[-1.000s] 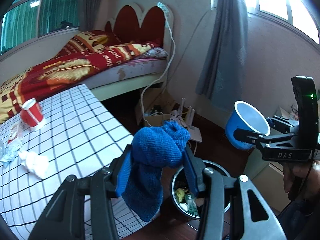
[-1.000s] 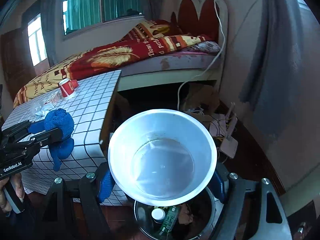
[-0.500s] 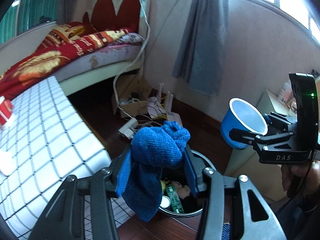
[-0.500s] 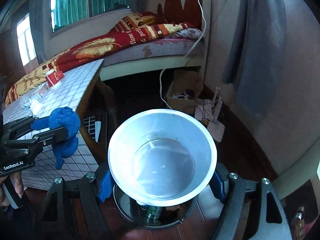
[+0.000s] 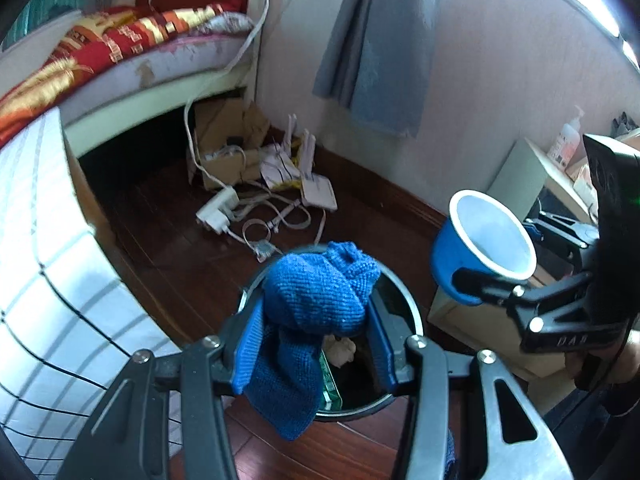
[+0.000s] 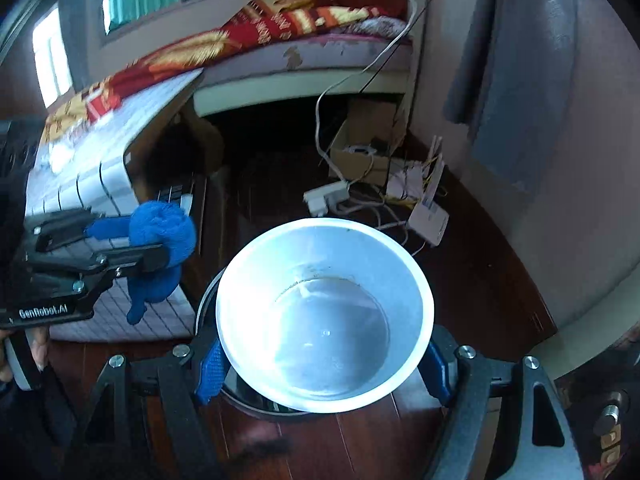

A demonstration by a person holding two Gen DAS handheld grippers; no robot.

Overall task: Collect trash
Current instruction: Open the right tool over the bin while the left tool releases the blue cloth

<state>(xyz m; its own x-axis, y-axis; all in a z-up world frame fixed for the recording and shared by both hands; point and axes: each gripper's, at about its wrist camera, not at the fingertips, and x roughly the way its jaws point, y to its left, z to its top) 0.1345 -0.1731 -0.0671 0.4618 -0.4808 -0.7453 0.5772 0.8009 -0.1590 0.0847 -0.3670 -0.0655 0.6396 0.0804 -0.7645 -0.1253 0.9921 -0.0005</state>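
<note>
Standing on the dark wooden floor beside the grid-patterned table (image 5: 48, 280), the round metal trash bin (image 5: 404, 308) is the landmark here, and both grippers hang over it so that whatever they let go should fall inside. It already holds crumpled paper (image 5: 340, 350) and a green packet (image 5: 330, 380), so the collecting looks well under way. The table edge sits just left of the bin, which keeps the carry short.

The right gripper (image 6: 324, 364) is clamped on a blue paper cup (image 6: 324, 312), its pads pressing the cup's sides near the base. The white, empty-looking mouth faces the camera, directly above the bin rim (image 6: 204, 300); in my judgement it is lined up for a straight drop.

The left gripper (image 5: 316, 344) is closed on a blue knitted cloth (image 5: 316, 296), bunched above the pads with a tail hanging below them over the bin's near edge. Held this way, the tail may catch the rim when released.
</note>
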